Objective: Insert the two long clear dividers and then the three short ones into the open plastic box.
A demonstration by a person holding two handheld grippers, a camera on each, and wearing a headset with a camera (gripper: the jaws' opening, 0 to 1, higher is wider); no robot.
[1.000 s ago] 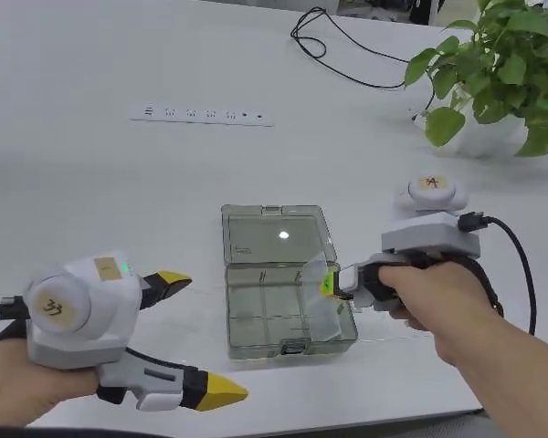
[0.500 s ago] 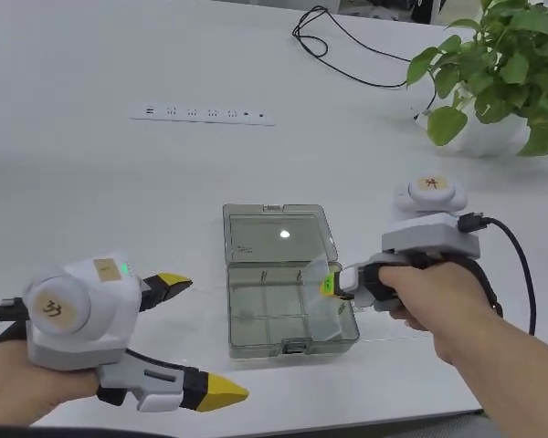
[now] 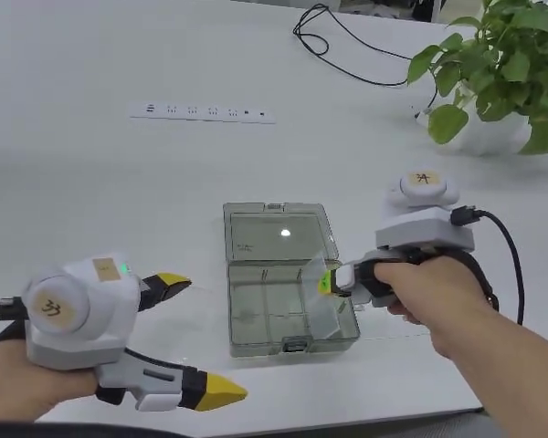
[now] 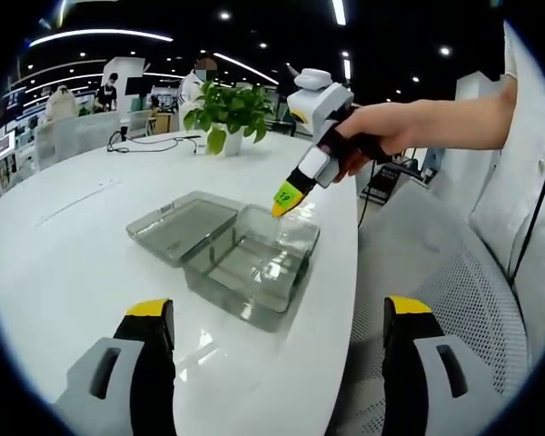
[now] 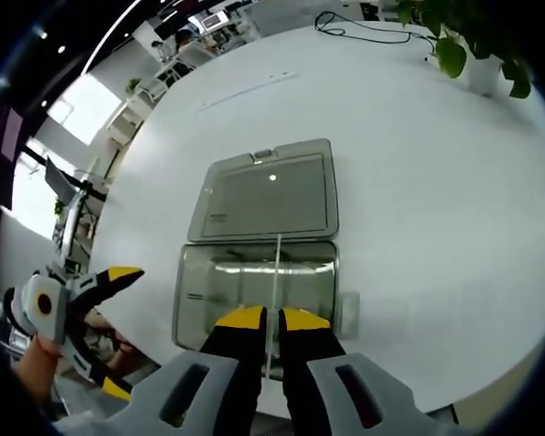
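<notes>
Divider (image 5: 277, 272) edge-on over box (image 5: 196, 300), right gripper (image 5: 271, 317) clamping

We see the thin clear plastic divider (image 5: 278, 272) as a bare edge-on line in the right gripper view, its near end hidden between the right gripper's (image 5: 272, 319) yellow-tipped fingers (image 5: 241, 320). We cannot tell whether the faint lines inside the smoky clear plastic box (image 3: 256, 345) are seated dividers. The leafy green potted plant (image 3: 507, 64) is cut off by the head view's edge. The long white power strip's (image 3: 204, 114) markings are too small to read.
</notes>
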